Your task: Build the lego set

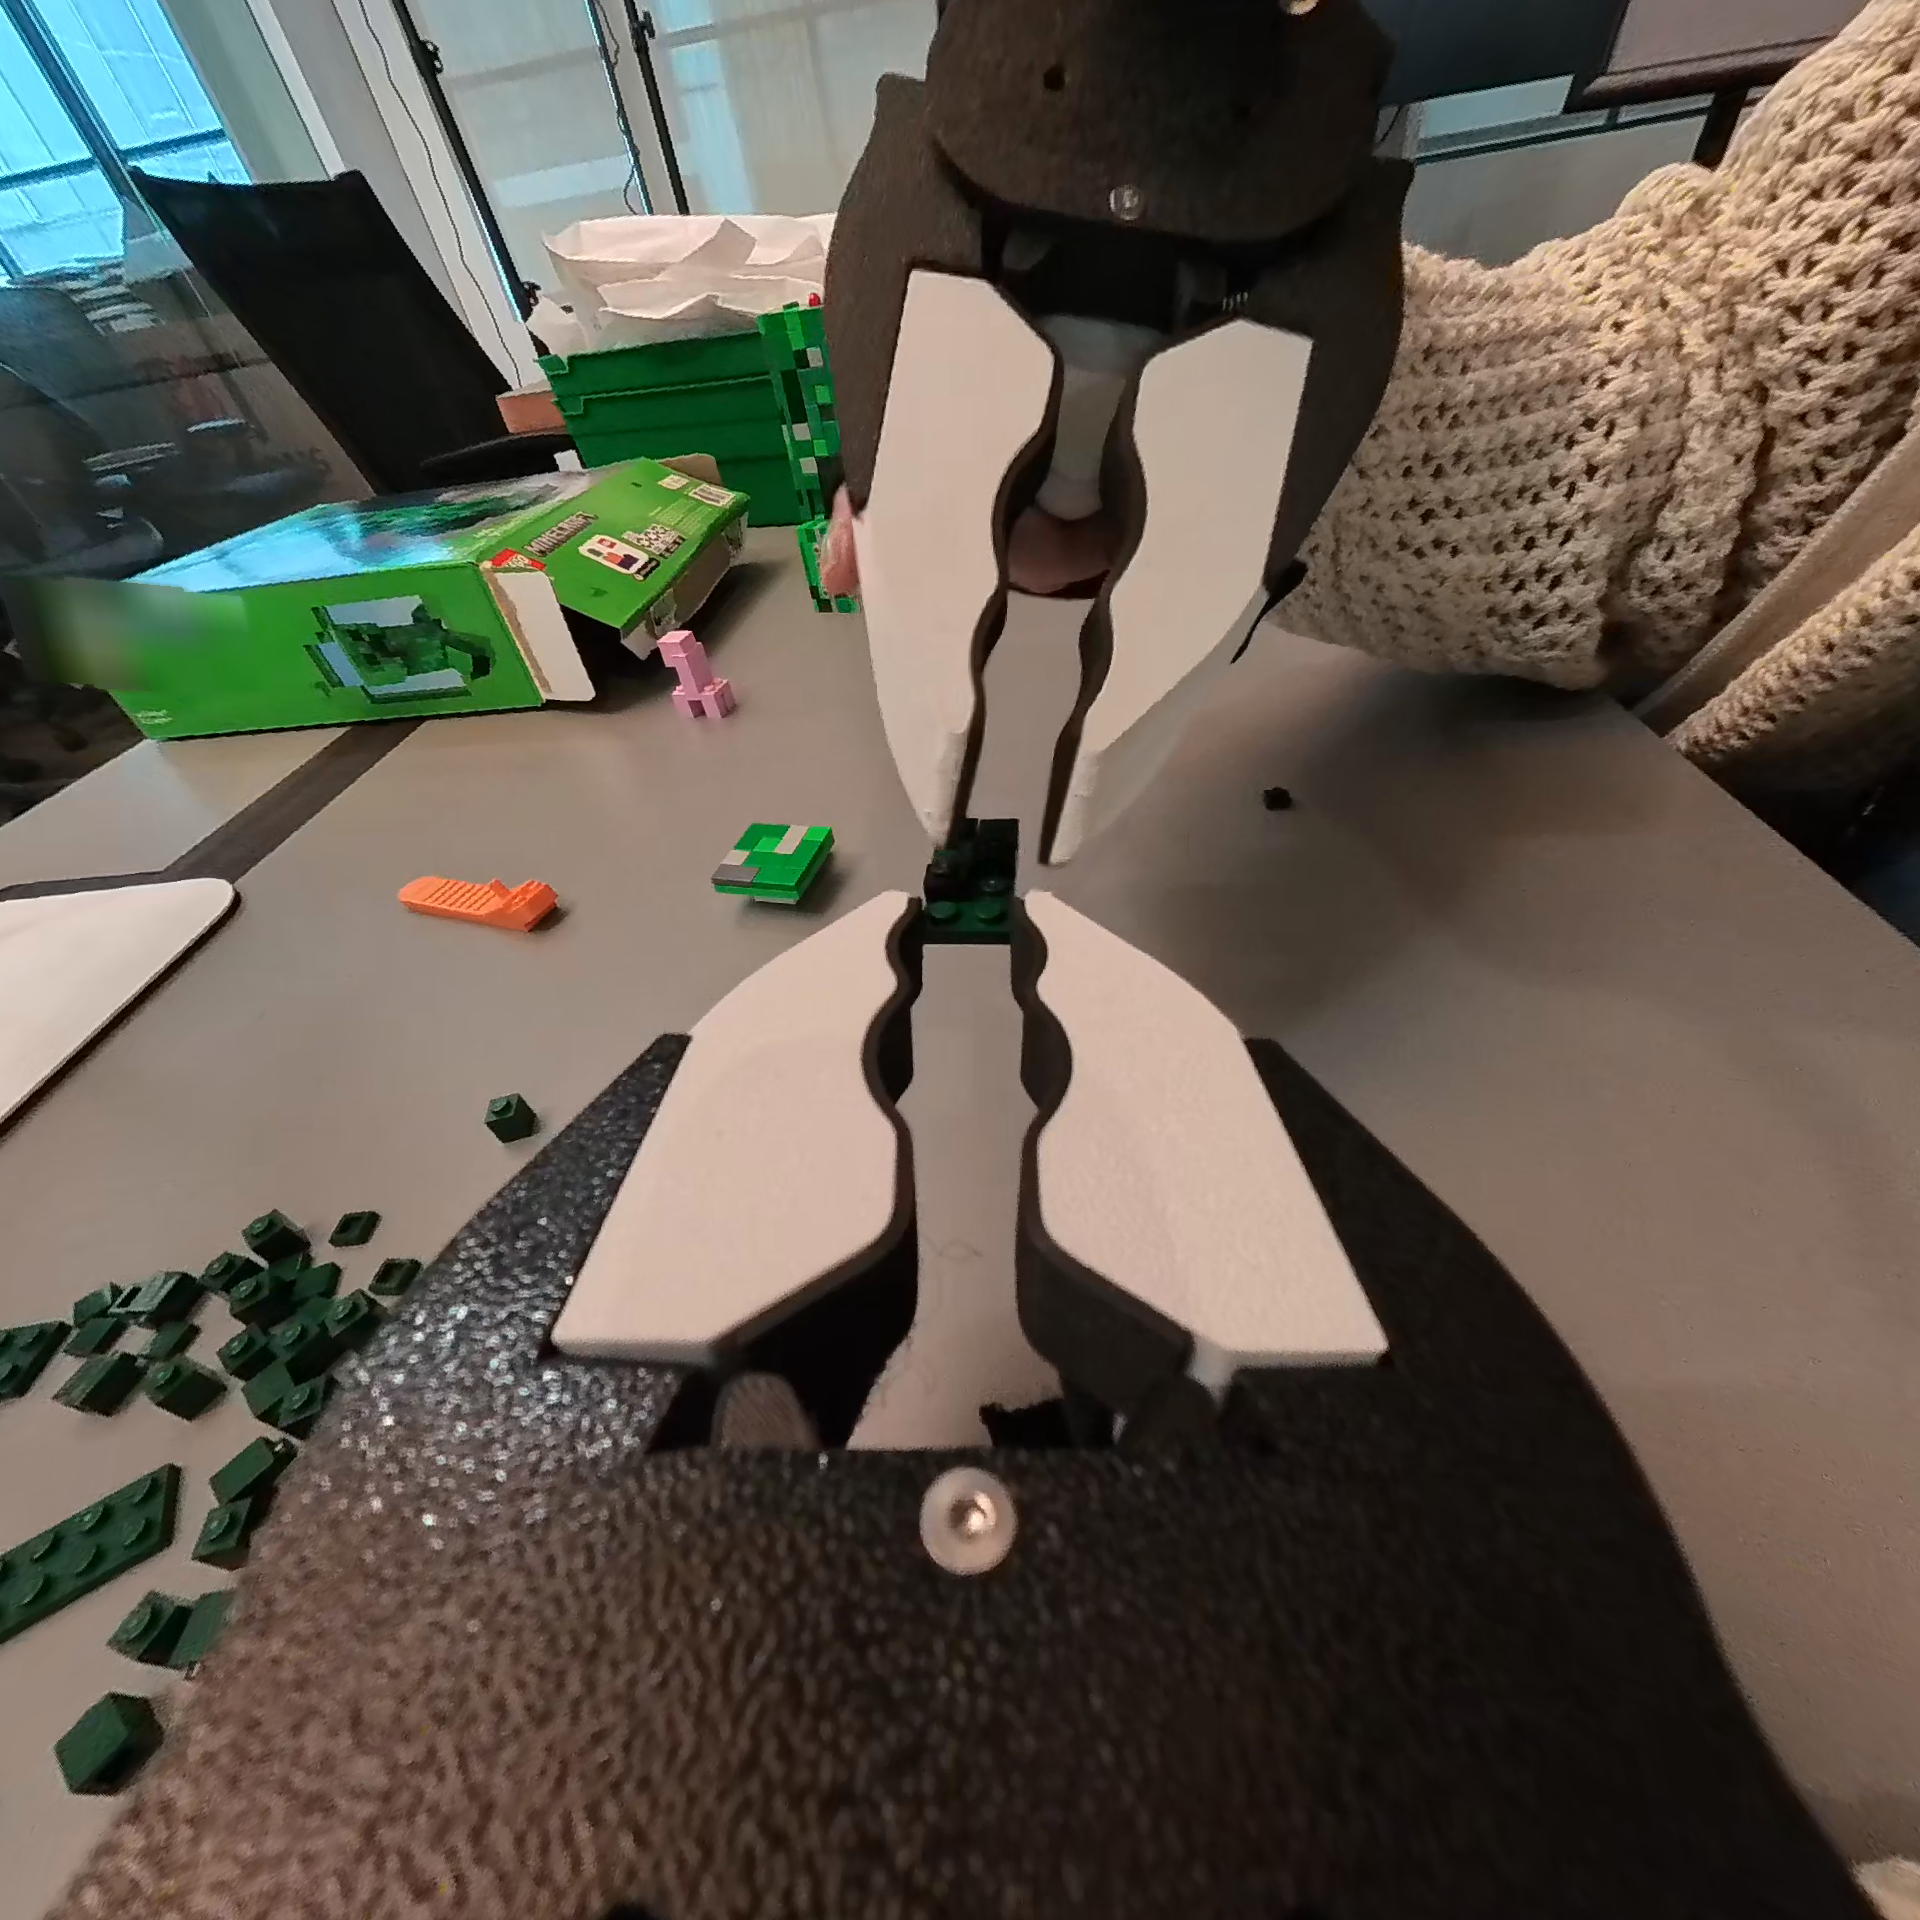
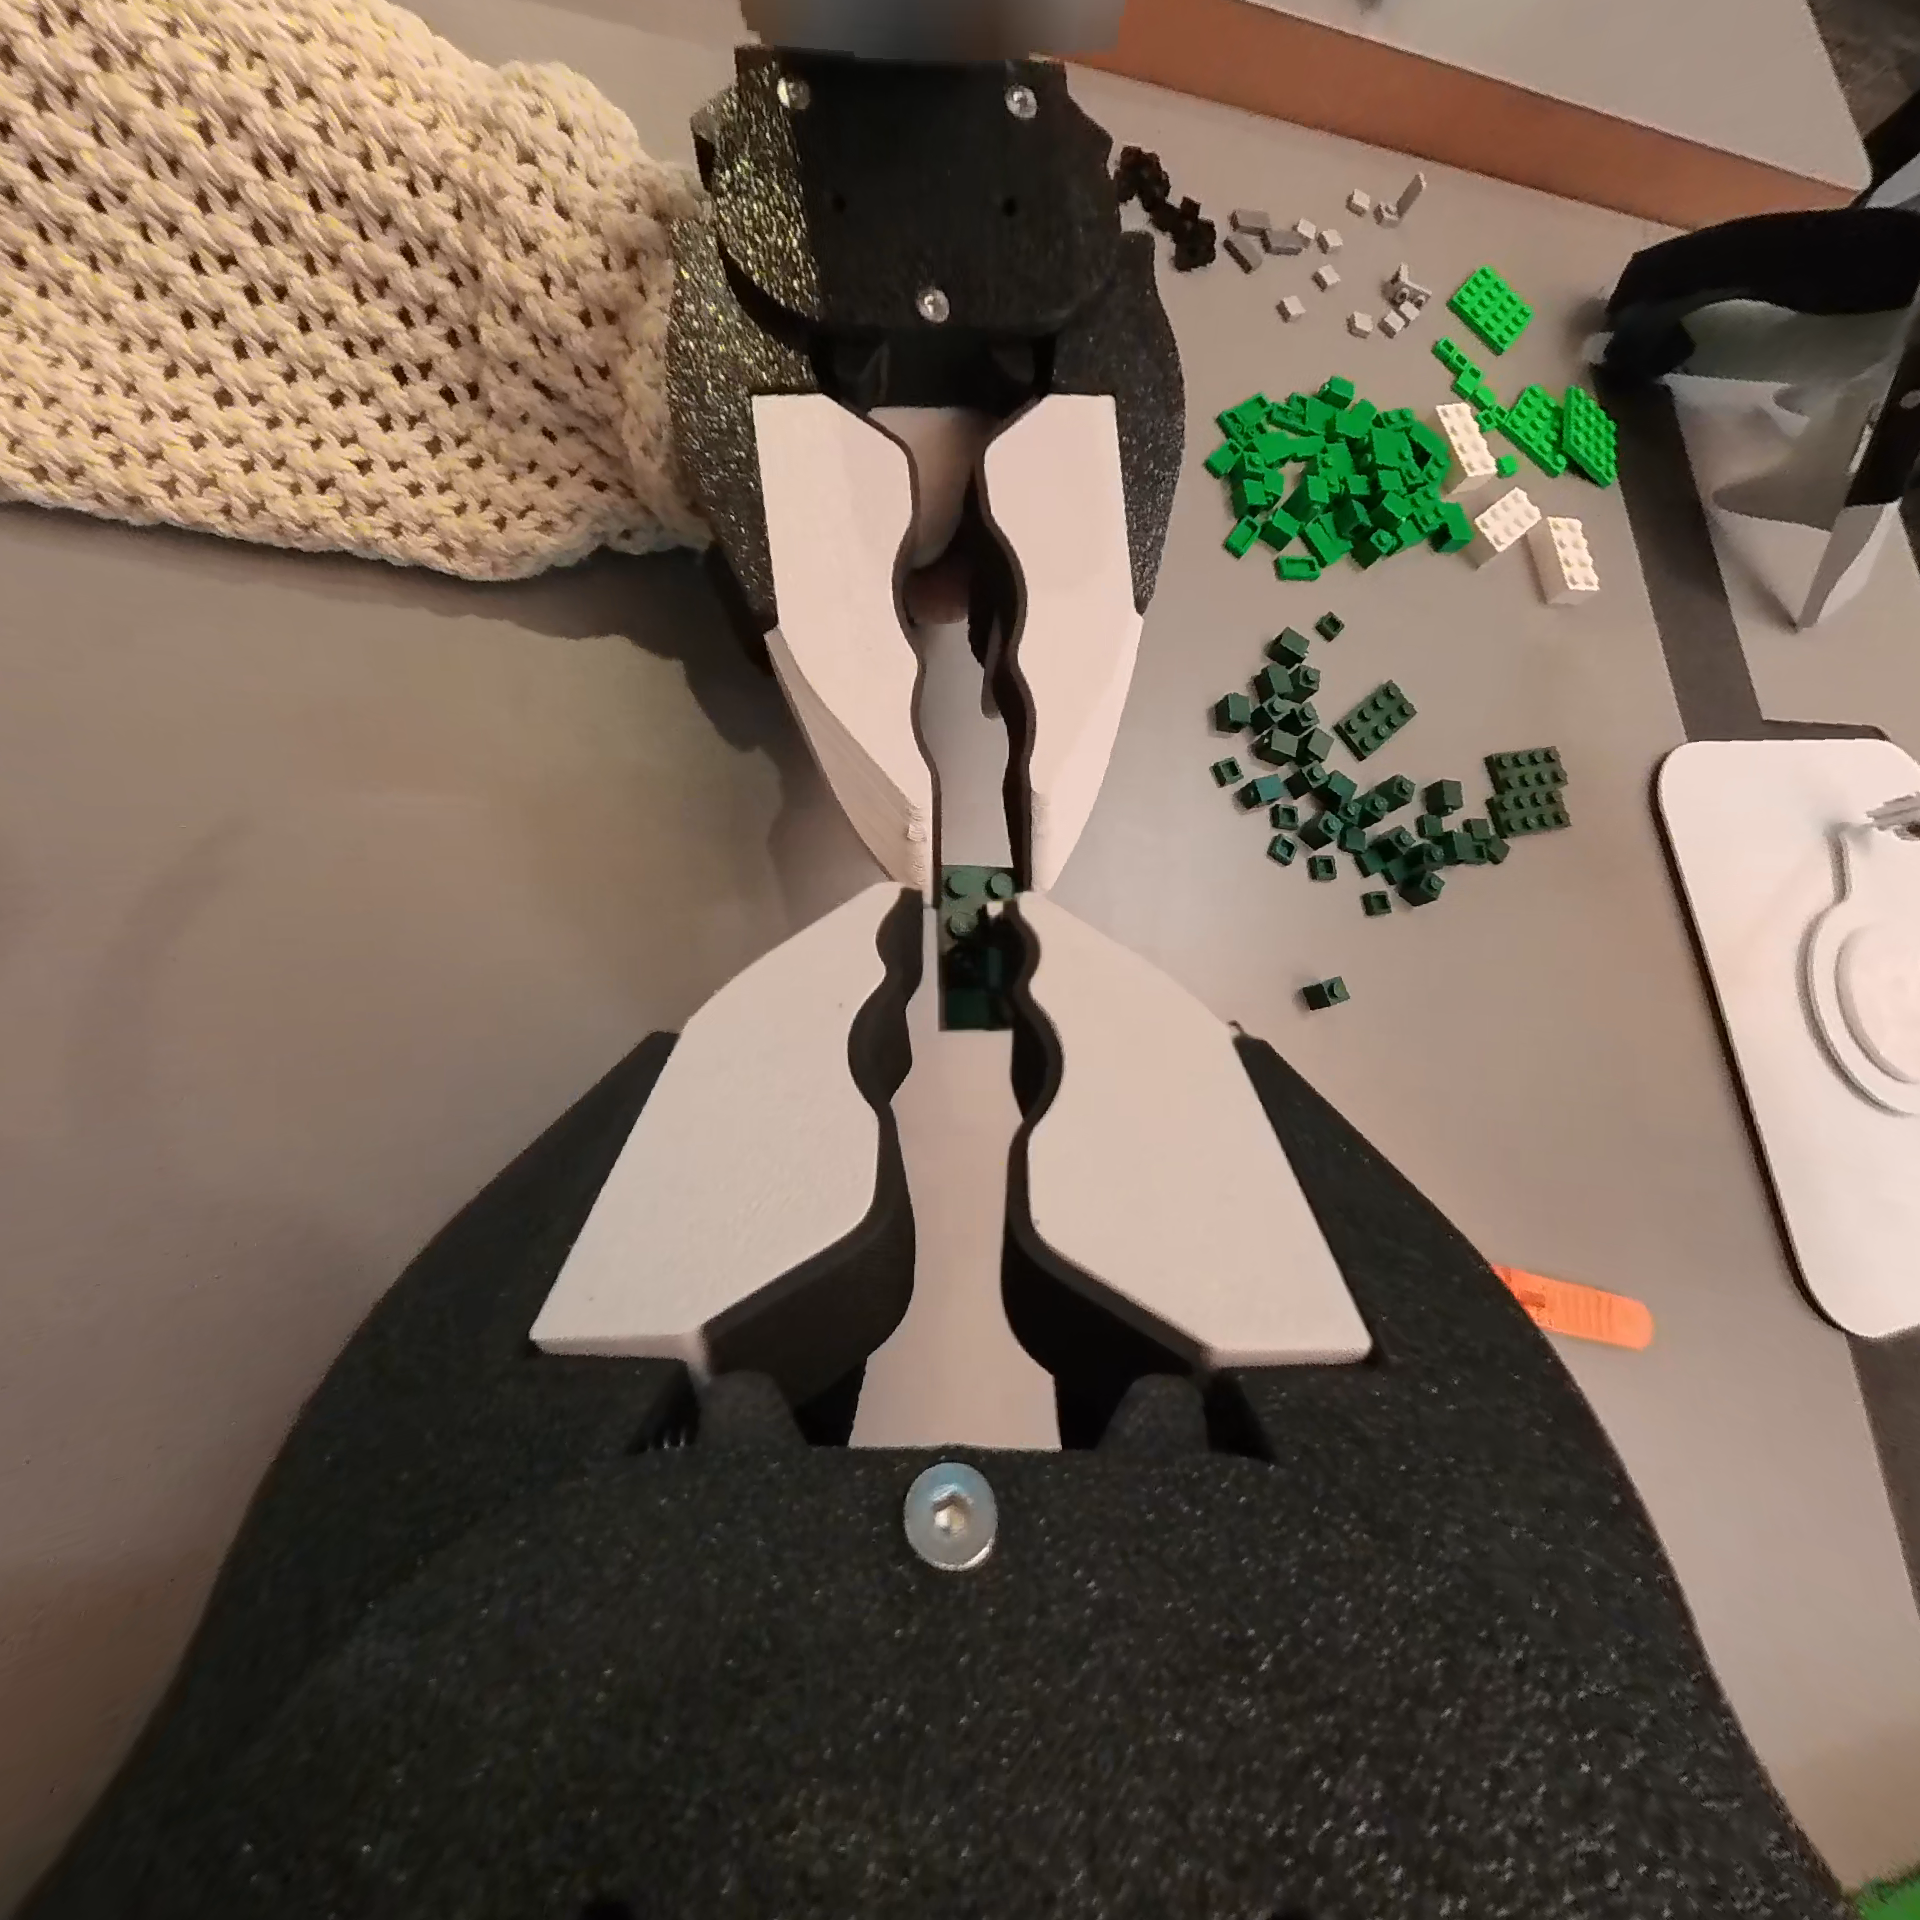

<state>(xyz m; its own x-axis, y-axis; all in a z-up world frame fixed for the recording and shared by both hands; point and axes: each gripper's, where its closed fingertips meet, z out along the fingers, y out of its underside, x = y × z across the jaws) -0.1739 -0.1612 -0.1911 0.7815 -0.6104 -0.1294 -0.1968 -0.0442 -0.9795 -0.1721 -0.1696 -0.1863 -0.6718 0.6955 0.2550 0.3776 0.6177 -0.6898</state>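
My left claw (image 1: 966,914) pinches the dark green plate (image 1: 971,920) mid-bench; my right claw (image 2: 971,914) closes narrowly around its small brick stack (image 1: 982,847). I should press straight down, keeping the plate level, studs aligned.

Small dark-green brick stack (image 1: 971,891), held off the table

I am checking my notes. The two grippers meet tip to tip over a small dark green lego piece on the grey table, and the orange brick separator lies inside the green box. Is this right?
Not quite. The orange brick separator lies on the bare grey table, apart from the green box, as the left wrist view shows. The rest holds: the left gripper and right gripper meet over the dark green lego piece.
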